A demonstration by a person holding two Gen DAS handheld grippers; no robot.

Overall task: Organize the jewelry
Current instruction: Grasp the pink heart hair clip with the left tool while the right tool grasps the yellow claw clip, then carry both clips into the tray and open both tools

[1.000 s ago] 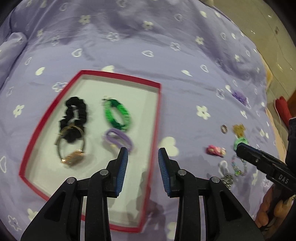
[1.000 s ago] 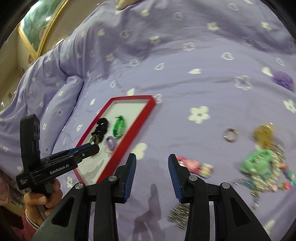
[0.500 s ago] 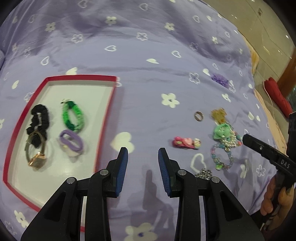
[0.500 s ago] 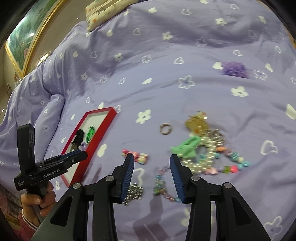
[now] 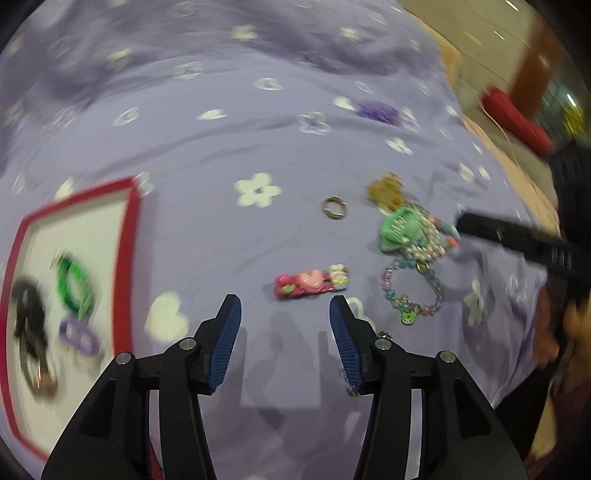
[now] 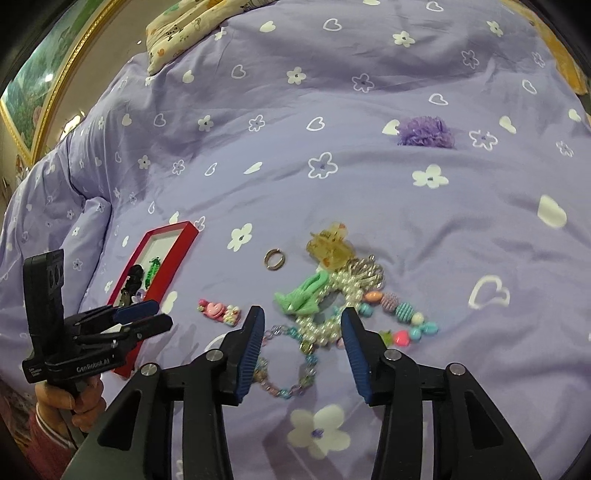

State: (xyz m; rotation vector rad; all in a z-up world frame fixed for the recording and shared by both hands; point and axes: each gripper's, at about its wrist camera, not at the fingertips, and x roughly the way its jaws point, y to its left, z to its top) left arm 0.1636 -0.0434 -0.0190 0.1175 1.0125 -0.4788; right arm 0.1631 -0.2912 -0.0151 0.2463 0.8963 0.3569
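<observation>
Left gripper [image 5: 285, 308] and right gripper [image 6: 302, 320] jaws just widened, both empty, glossy pink clip [image 5: 312, 283], beaded bracelet [image 6: 286, 363], metal ring [image 6: 274, 259] loose on quilt [image 6: 332, 110], red-rimmed tray [image 5: 127, 236] aside.

I'm in a home bedroom: working over a bed w/ a lilac duvet [image 6: 332, 92] printed w/ white hearts & flowers, a yellow patterned pillow [image 6: 192, 26] at the head, gilt-framed picture [image 6: 40, 85] on the wall, tiled floor [image 5: 491, 40] beside the bed.

A lilac bedspread [image 6: 369, 192] carries a red tray [image 6: 184, 236], ring [image 6: 274, 259], hair clip [image 6: 218, 311] and beads [image 6: 391, 306].
</observation>
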